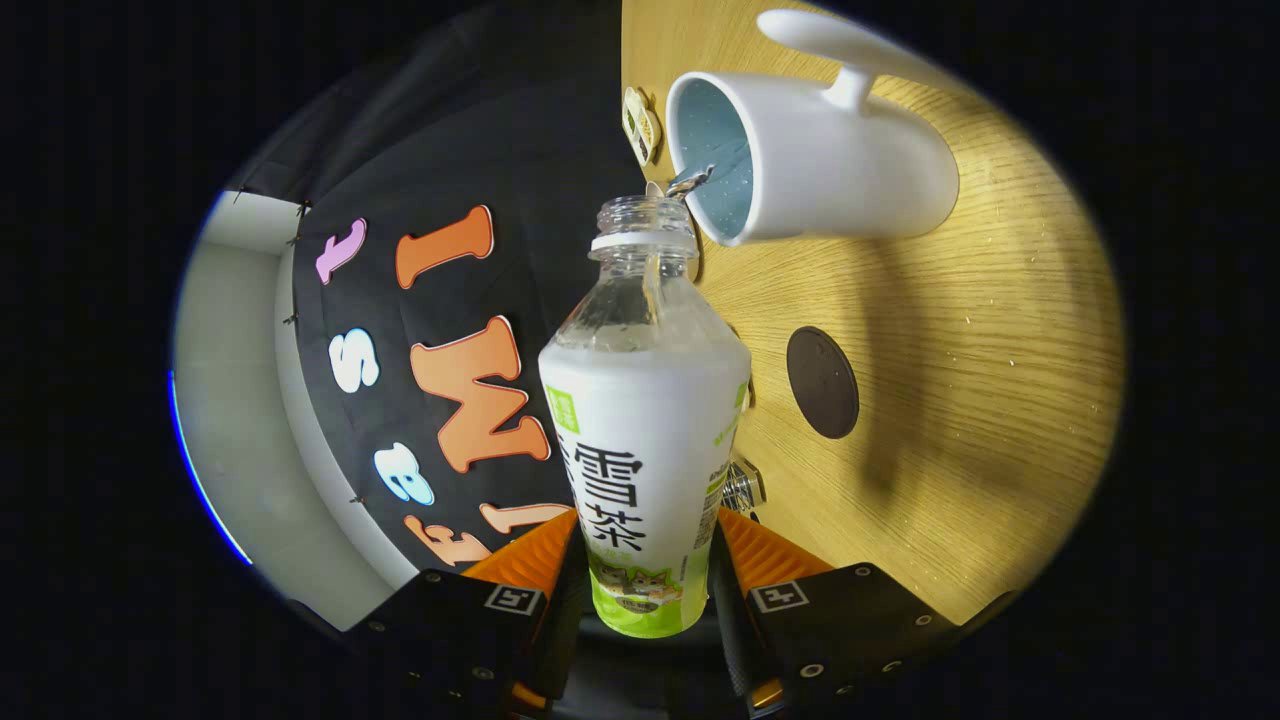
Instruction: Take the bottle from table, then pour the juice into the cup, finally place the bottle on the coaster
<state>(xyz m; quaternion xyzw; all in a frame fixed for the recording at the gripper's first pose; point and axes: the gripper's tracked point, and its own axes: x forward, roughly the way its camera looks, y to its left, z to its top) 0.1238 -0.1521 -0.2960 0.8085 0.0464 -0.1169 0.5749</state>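
Gripper view, rolled sideways so the wooden table (1000, 400) stands like a wall: the gripper (645, 575) has both fingers pressed against the lower sides of an uncapped bottle (645, 430), its white-and-green label between them. The bottle's open neck reaches toward the mouth of a white cup (830, 160), where a thin clear stream runs from the bottle's lip into the cup's pale blue inside. A dark round coaster (822, 382) lies on the table just beside the bottle's shoulder, below the cup.

Wood table (1000, 330): cup (830, 165), coaster (822, 382).
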